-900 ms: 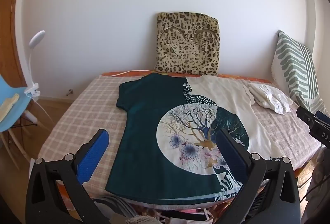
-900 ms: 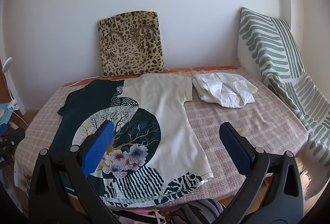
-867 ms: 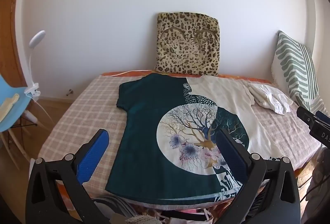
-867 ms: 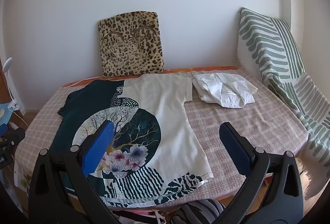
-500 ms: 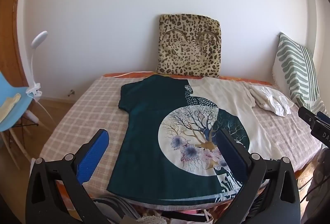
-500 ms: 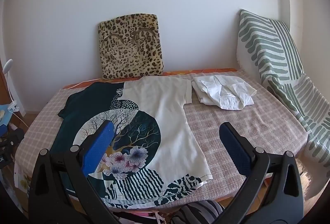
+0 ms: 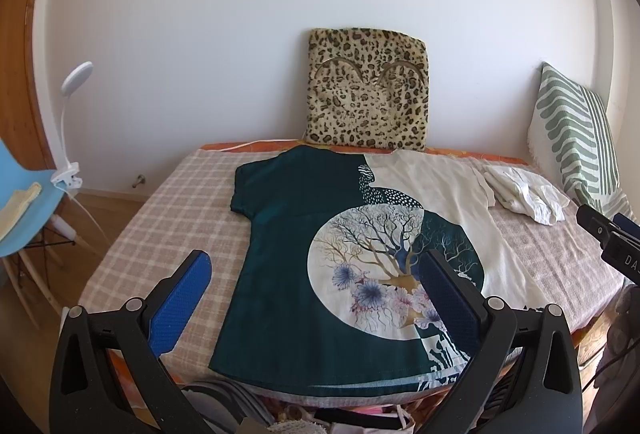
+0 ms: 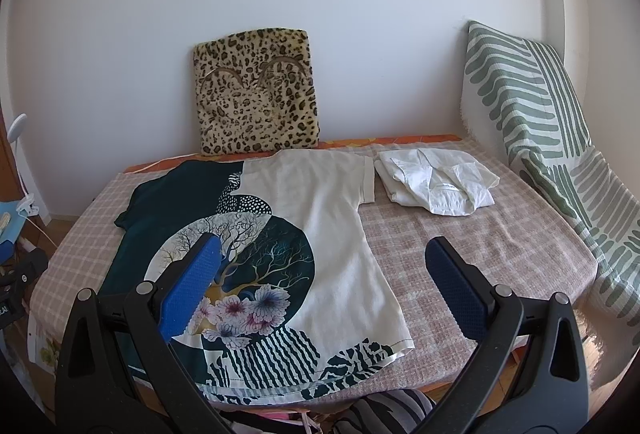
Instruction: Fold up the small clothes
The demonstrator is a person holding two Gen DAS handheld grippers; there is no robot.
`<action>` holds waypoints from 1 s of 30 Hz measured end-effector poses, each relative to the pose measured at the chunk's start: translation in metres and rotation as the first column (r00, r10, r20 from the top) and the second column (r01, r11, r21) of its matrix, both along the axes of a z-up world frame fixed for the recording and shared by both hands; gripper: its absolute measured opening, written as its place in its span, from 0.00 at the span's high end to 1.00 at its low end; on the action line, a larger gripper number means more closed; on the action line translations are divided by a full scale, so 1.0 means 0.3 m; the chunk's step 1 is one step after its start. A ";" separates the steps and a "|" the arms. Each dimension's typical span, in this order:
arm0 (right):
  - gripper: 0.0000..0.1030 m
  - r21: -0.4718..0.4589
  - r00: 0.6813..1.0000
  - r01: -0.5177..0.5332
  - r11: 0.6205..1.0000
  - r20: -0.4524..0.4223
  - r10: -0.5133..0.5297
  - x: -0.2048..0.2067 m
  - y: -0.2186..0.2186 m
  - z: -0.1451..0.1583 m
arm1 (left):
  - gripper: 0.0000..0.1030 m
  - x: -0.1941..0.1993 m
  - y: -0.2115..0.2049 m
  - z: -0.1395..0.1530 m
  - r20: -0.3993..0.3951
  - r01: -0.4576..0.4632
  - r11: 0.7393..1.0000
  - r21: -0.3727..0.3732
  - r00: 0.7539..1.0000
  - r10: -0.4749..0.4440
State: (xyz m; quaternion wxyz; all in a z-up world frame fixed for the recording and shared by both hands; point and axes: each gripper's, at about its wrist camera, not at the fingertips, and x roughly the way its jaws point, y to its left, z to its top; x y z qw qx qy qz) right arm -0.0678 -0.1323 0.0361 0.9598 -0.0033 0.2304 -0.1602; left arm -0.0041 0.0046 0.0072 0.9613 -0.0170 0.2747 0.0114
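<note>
So the bed [image 8: 500,234] with the checked cover takes up most of both views, and the big T-shirt [image 7: 360,254] is spread flat on it, neck toward the wall at 12 o'clock, hem at the near edge at 6. Its long axis runs straight away from both grippers. The dark green half lies in front of the left gripper [image 7: 316,282], the cream half and its sleeve sit at about 10 to 11 o'clock from the right gripper [image 8: 320,274]. Both have their jaws spread wide, holding nothing, hovering off the hem. A small white garment [image 8: 436,186] sits crumpled at 12 to 1 o'clock from the right gripper, nearer that side.
</note>
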 end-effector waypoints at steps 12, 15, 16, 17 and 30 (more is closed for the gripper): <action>0.00 -0.002 1.000 -0.005 1.000 0.001 0.005 0.004 0.024 -0.054 | 0.00 -0.013 0.008 -0.002 -0.006 -0.011 1.000 0.015 1.000 0.011; 0.00 -0.003 1.000 -0.005 1.000 0.000 0.005 0.006 0.026 -0.055 | 0.00 -0.015 0.008 -0.002 -0.005 -0.011 1.000 0.015 1.000 0.011; 0.00 -0.002 1.000 -0.005 1.000 0.000 0.005 0.006 0.026 -0.055 | 0.00 -0.015 0.008 -0.002 -0.005 -0.011 1.000 0.016 1.000 0.011; 0.00 -0.002 1.000 -0.005 1.000 0.001 0.005 0.004 0.025 -0.055 | 0.00 -0.016 0.009 -0.003 -0.006 -0.011 1.000 0.014 1.000 0.011; 0.00 -0.002 1.000 -0.006 1.000 0.003 0.006 0.003 0.022 -0.058 | 0.00 -0.013 -0.005 -0.004 -0.006 -0.006 1.000 0.015 1.000 0.006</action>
